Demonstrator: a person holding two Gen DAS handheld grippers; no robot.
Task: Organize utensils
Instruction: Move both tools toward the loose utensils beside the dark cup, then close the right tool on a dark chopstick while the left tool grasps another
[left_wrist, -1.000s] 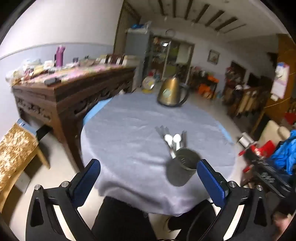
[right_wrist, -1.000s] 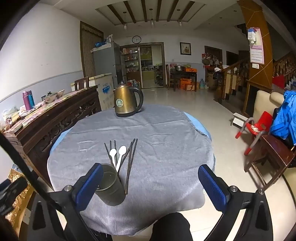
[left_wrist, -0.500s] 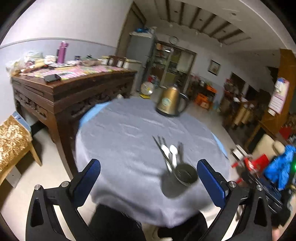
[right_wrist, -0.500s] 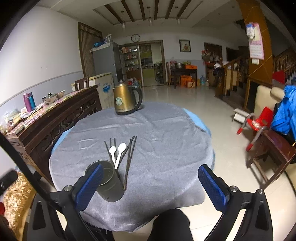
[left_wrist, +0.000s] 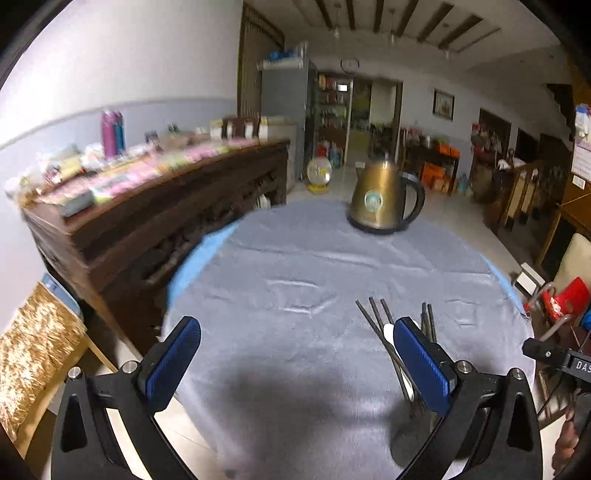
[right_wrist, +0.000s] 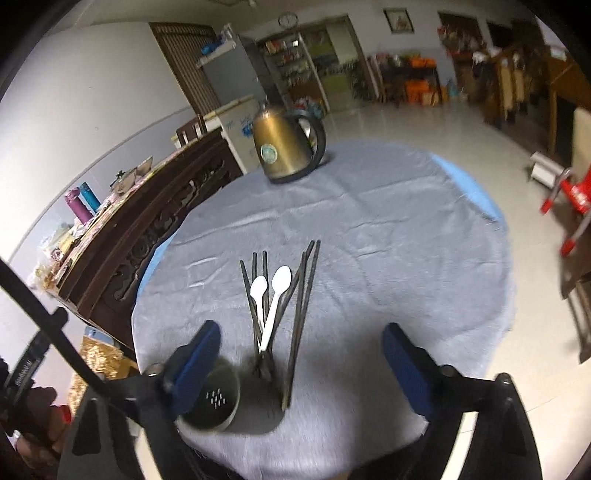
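Hovering with its blue pads apart and nothing between them, though the jaws have just been closing a little, the right gripper (right_wrist: 301, 367) is framing the work: the metal holder (right_wrist: 216, 400) is standing empty just behind its left finger, so nothing looks sorted yet. Beyond the fingertips the dark chopsticks (right_wrist: 303, 295) and two white spoons (right_wrist: 275, 295) are lying loose on the grey cloth (right_wrist: 388, 258), all waiting to go in. The left gripper (left_wrist: 295, 360) is likewise gaping empty, the kettle (left_wrist: 382, 199) sitting far beyond.
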